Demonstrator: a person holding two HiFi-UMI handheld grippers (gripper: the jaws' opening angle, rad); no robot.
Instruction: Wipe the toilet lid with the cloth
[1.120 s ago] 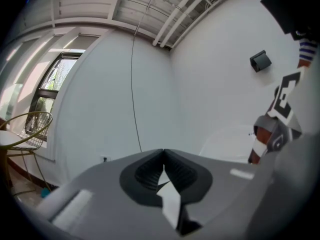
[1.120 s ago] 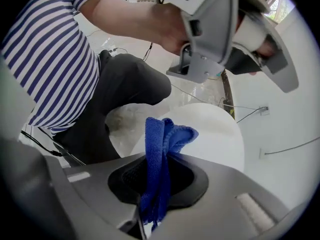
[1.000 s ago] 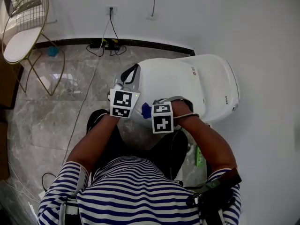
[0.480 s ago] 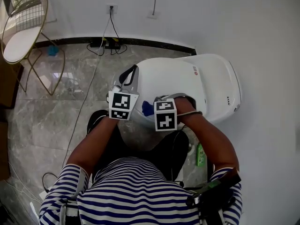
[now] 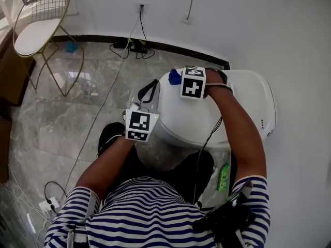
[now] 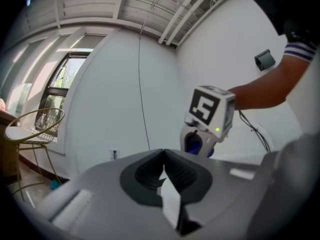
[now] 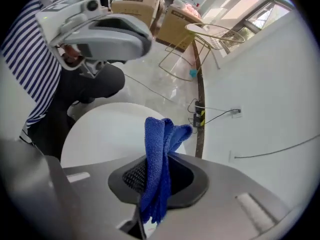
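Note:
The white toilet lid (image 5: 192, 119) is closed below me; it also fills the lower left of the right gripper view (image 7: 107, 134). My right gripper (image 5: 176, 78) is over the lid's far left rim, shut on a folded blue cloth (image 5: 174, 77) that sticks up between its jaws (image 7: 159, 154). My left gripper (image 5: 146, 93) hovers beside the lid's left edge, its jaws shut with nothing between them (image 6: 164, 170). In the left gripper view, the right gripper (image 6: 209, 115) and a bit of the blue cloth (image 6: 199, 145) show ahead.
A gold wire chair (image 5: 40, 31) stands at the far left. A wall socket with cables (image 5: 135, 44) sits by the skirting behind the toilet. A green bottle (image 5: 223, 176) lies on the floor at the right. Cardboard boxes (image 7: 137, 5) stand farther off.
My right gripper has carried the blue cloth from the lid's near edge across to its far left rim. The left gripper has stayed beside the lid's left edge.

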